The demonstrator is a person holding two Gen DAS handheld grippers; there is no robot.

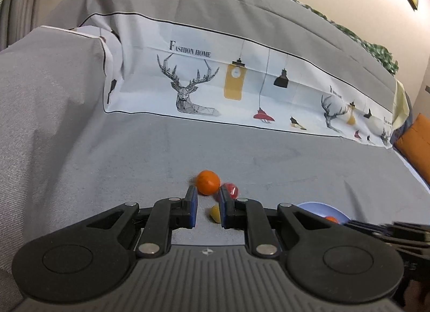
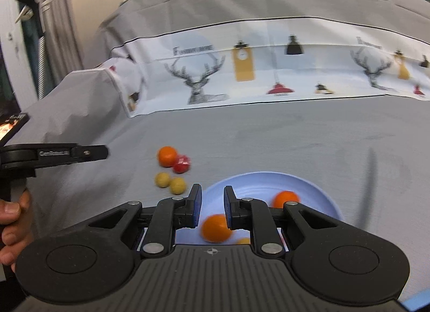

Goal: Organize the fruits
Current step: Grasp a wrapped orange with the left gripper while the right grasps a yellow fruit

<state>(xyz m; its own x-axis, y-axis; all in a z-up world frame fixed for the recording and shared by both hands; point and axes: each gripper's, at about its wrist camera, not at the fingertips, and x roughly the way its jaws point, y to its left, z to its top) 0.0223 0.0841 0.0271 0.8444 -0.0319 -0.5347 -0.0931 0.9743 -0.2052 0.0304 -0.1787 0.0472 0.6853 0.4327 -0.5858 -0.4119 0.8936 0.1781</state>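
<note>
In the right wrist view a light blue plate (image 2: pixel 317 191) sits at lower centre on the grey sofa cover (image 2: pixel 268 137), holding two oranges (image 2: pixel 215 227), one beside the right gripper (image 2: pixel 212 201). A third orange (image 2: pixel 167 156), a red fruit (image 2: pixel 182 164) and two yellow fruits (image 2: pixel 162 179) lie left of the plate. Being round, none points anywhere. Both the right gripper's jaws and the left gripper's (image 1: pixel 208 205) are clenched, empty.
</note>
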